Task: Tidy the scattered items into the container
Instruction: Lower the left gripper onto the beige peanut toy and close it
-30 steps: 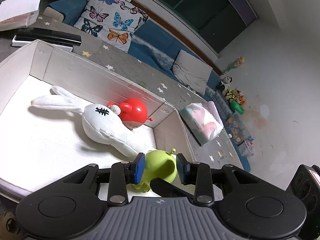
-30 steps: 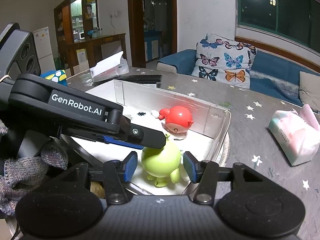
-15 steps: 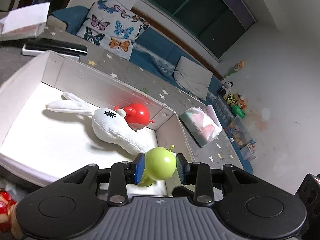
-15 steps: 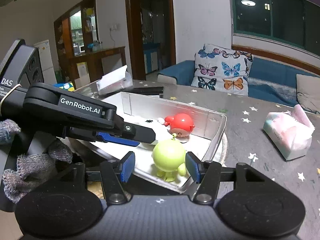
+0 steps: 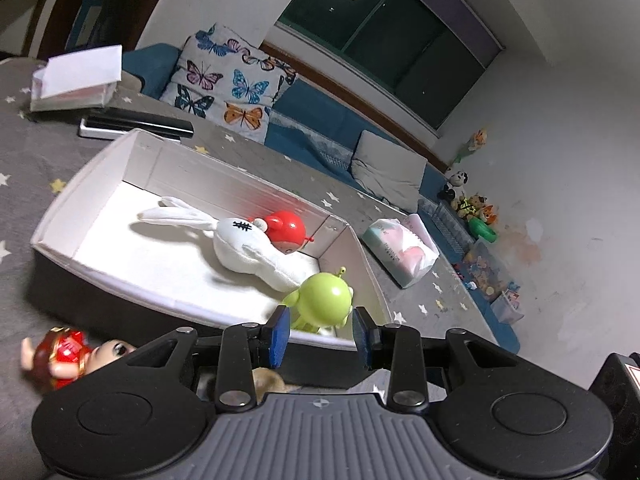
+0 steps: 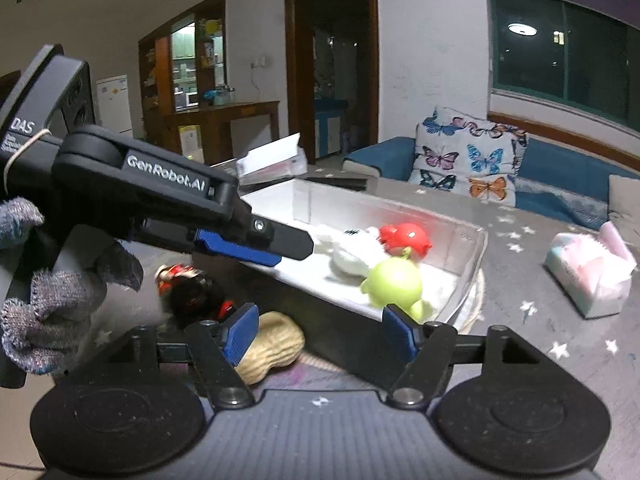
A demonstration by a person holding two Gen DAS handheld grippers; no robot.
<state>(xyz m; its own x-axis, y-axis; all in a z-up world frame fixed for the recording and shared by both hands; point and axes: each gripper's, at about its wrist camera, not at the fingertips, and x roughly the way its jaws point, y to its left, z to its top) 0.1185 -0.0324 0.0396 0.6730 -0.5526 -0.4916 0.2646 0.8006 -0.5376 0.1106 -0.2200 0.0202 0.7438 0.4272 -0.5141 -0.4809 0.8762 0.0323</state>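
Note:
A white box (image 5: pixel 120 280) on the grey starred table holds a white plush rabbit (image 5: pixel 240 248), a red round toy (image 5: pixel 286 226) and a green round toy (image 5: pixel 326 298) near its front right corner. My left gripper (image 5: pixel 320 336) is open, its pads just behind the green toy, above the box's near wall. My right gripper (image 6: pixel 320 330) is open and empty, low in front of the box (image 6: pixel 476 240). A peanut-shaped toy (image 6: pixel 272 344) lies by its left pad. A doll in red (image 5: pixel 68 354) lies on the table outside the box; it also shows in the right wrist view (image 6: pixel 188 288).
A tissue pack (image 5: pixel 400 252) lies right of the box. A black flat device (image 5: pixel 136 124) and an open paper box (image 5: pixel 76 80) sit behind it. A sofa with a butterfly cushion (image 5: pixel 232 88) is beyond the table.
My left gripper let go of the green toy, which now sits in the box, and both grippers pulled back. My right gripper opened wider and dropped toward the peanut toy.

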